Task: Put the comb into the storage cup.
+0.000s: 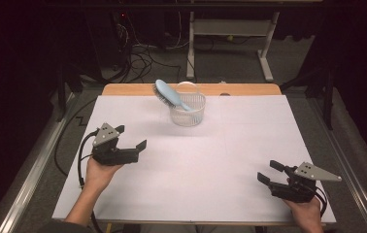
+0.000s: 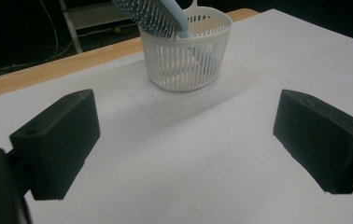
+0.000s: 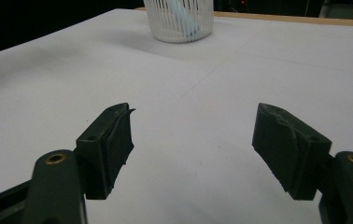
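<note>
High view: blue hairbrush [image 1: 171, 95] handle-down in white basket [image 1: 188, 109] at worktop [image 1: 230, 160] far edge; left gripper [image 1: 132, 137] and right gripper [image 1: 270, 171] well apart from it, fingers spread wide, empty.

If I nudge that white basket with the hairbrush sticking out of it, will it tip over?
Probably prone to tipping: the white basket looks like thin slotted plastic, so likely light, and the blue hairbrush leans out over its rim, putting weight high and to one side. On the smooth white table cover it may slide first.
</note>
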### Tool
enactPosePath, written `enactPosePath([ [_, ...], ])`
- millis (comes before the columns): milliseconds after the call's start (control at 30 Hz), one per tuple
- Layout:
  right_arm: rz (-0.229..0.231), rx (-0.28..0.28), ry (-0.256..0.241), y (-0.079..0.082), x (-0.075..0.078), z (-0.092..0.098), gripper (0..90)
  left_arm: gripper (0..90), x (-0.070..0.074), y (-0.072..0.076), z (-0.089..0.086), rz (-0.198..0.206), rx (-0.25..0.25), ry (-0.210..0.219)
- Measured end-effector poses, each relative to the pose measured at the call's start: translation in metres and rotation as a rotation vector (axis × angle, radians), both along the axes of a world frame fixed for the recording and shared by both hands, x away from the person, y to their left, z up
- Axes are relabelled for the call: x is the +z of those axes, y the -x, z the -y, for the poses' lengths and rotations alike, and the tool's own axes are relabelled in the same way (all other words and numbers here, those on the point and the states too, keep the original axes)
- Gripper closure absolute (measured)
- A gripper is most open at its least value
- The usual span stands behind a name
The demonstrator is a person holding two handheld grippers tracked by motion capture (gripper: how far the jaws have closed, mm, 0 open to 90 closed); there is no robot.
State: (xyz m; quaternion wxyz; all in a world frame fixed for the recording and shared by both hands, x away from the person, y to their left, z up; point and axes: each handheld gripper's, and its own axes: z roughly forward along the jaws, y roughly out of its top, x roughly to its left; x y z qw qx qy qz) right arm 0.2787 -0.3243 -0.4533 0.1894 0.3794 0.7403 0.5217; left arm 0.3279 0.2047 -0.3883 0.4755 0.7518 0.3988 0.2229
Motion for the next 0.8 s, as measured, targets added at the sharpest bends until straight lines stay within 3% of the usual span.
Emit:
enactPosePath([
  [800,0.002,-0.002,-0.001,0.0,0.0,0.0,28.9,6.7,-0.008,0.015,-0.007,0.007,0.014,0.011],
])
